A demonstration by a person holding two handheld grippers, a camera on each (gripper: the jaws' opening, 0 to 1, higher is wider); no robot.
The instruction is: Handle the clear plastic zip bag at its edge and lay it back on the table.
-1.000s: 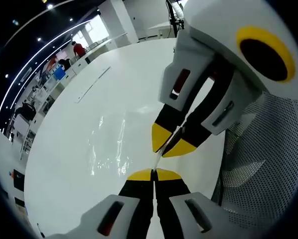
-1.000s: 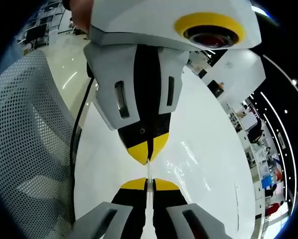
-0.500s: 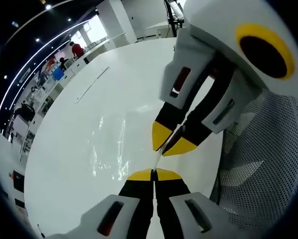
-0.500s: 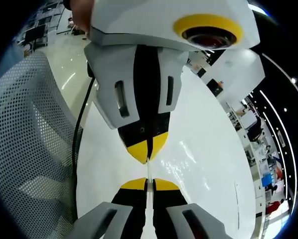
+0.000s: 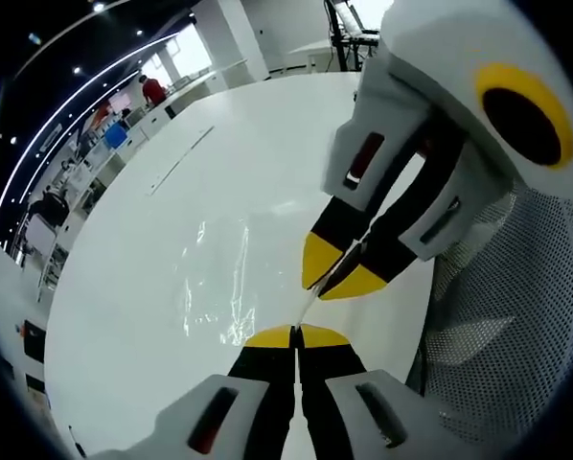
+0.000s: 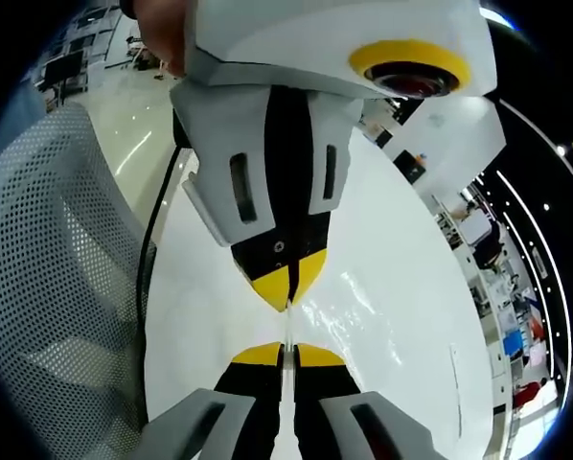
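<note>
Clear plastic zip bag (image 5: 215, 278), thin, limp and probably slippery, spread over the white round table (image 5: 124, 316), its near edge pinched between the closed left gripper (image 5: 296, 337) and closed right gripper (image 6: 286, 353), tip to tip; best gripped at this edge.

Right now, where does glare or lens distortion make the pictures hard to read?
Left gripper view: ceiling lights glint off the clear bag on the glossy white table, hiding its outline; the fisheye bends the table edge. Right gripper view: similar glints on the bag; the left tongs loom large and close.
</note>
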